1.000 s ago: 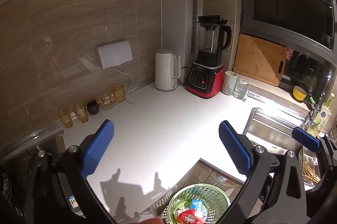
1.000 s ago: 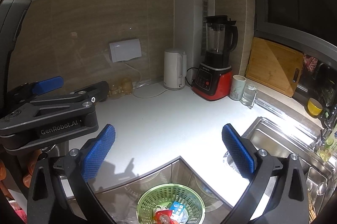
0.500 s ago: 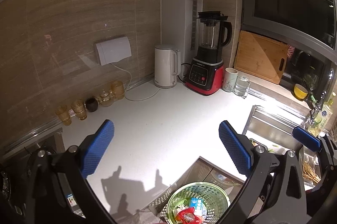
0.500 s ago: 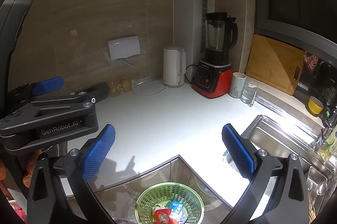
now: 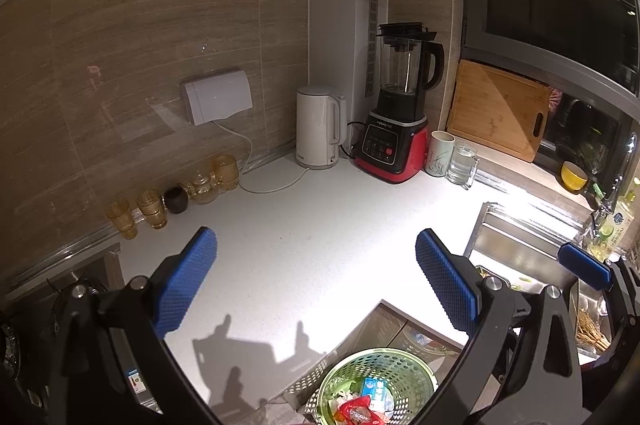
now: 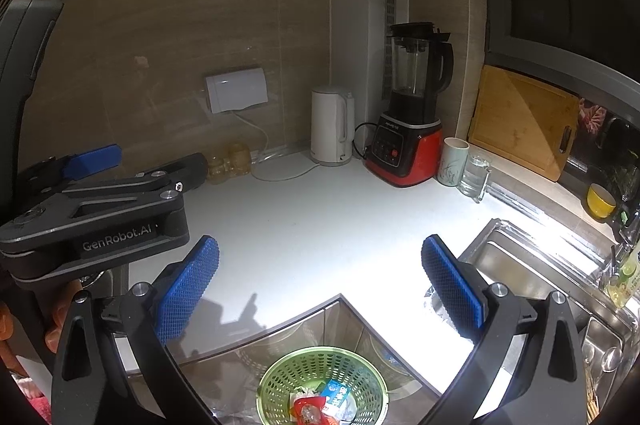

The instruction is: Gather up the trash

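While both my grippers hang above the white counter (image 5: 320, 245), my left gripper (image 5: 316, 285) and right gripper (image 6: 320, 285) are spread wide, each holding nothing. Below the counter's edge sits the green basket (image 6: 280, 377), holding a red wrapper (image 6: 306, 411), a blue-and-white packet (image 6: 336, 393), and what may be crumpled paper.

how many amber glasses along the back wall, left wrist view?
3 amber glasses: two left of the dark cup, one right of the glass teapot. None looks hidden.
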Motion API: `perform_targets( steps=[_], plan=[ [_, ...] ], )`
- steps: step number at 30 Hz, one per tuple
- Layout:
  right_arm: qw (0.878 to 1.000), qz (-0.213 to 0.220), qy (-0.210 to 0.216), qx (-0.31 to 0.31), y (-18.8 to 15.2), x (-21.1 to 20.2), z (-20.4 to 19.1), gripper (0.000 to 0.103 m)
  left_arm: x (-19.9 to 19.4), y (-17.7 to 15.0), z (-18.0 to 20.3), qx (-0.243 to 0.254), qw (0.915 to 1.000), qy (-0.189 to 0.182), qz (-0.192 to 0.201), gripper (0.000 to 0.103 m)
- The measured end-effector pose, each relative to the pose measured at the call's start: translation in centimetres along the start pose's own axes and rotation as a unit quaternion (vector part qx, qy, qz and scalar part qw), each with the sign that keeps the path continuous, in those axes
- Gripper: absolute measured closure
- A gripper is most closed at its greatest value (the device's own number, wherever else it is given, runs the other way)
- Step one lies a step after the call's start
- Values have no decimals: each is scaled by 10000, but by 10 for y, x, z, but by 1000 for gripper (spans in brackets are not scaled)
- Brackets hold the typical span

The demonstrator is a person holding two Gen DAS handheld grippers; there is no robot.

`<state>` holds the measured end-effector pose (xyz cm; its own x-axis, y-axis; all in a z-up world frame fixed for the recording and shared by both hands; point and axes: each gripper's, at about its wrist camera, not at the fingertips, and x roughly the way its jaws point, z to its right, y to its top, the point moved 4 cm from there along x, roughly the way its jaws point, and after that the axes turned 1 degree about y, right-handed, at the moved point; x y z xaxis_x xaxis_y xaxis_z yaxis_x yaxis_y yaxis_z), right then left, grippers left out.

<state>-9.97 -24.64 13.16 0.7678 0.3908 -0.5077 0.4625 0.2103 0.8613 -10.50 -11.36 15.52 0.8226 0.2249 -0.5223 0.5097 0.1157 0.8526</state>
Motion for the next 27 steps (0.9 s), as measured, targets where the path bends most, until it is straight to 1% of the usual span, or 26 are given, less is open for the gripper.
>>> perform_targets(
  steps=[14, 22, 24, 27],
  plan=[
    [10000, -33, -16, -6, 1, -1, -3, 2, -3, 0, 2, 17, 10000, 26, 47, 8],
    [10000, -38, -11, -11, 1, -1, -3, 2, -5, 2, 4, 38, 9999, -67, 108, 8],
    [10000, -35, -9, -11, 1, -1, -2, 2, -7, 2, 2, -23, 9998, -69, 195, 8],
    [10000, -40, -2, -7, 0, -1, -3, 2, -6, 3, 3, 41, 9997, -110, 226, 8]
  ],
)
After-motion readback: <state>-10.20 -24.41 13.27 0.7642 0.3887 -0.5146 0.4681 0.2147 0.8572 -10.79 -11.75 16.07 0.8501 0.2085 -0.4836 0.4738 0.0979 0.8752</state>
